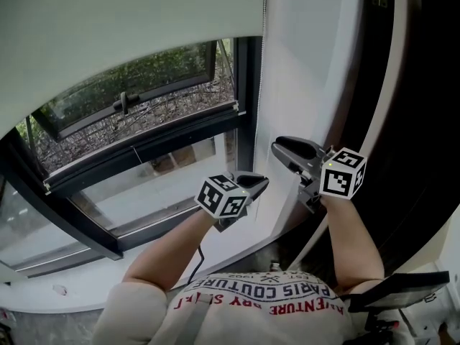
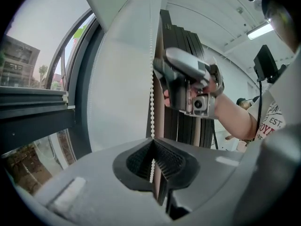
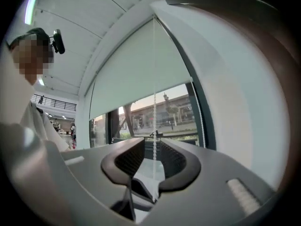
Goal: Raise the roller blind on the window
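Over the upper window (image 1: 136,95), pale roller blind (image 1: 108,34) (bead chain (image 2: 151,93) alongside)

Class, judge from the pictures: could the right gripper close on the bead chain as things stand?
Probably yes: the bead chain hangs between the open jaws of the right gripper, with nothing else in the gap.

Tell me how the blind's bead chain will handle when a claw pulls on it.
Probably floppy: the bead chain is thin and hangs straight down. Likely light too. Round beads could slip, though ribbed pads on the shut left claw seem to catch them.
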`<state>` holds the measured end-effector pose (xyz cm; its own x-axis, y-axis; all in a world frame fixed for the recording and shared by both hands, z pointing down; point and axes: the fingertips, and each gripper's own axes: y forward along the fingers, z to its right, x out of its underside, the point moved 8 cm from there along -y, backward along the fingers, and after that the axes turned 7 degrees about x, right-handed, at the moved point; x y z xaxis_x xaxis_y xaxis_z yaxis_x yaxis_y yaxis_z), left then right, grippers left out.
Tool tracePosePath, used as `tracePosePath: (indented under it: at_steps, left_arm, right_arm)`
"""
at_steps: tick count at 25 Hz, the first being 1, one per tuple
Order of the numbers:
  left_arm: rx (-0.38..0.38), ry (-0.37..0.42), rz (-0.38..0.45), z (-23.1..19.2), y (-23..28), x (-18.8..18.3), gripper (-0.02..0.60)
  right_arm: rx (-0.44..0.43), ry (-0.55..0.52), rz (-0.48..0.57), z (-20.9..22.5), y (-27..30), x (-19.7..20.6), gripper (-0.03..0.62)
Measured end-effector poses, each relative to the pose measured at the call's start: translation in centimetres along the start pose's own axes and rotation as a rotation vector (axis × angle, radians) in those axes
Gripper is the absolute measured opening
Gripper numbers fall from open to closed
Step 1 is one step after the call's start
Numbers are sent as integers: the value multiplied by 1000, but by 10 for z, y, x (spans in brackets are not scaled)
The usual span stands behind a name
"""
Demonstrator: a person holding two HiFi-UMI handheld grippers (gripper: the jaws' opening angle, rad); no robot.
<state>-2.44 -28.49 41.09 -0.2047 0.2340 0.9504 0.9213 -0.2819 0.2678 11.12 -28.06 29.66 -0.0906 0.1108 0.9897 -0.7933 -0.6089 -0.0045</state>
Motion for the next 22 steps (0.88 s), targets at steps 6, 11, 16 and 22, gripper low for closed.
tracePosePath:
  at_steps: [6, 11, 16, 22]
  left_arm:
    - [11, 7, -8, 7, 2, 0, 8]
    - [15, 5, -11, 9, 2, 1, 9]
    - [28, -12, -6, 8, 2, 0, 9]
    - [31, -16, 2, 8, 4, 1, 9]
  right_arm:
    - [-15, -109, 30, -12, 15, -53, 104]
    - [-10, -152, 36, -17, 23, -73, 82]
    - [-21, -123, 26, -15, 21, -78, 17]
    - [-33, -116, 9, -16, 24, -78, 8]
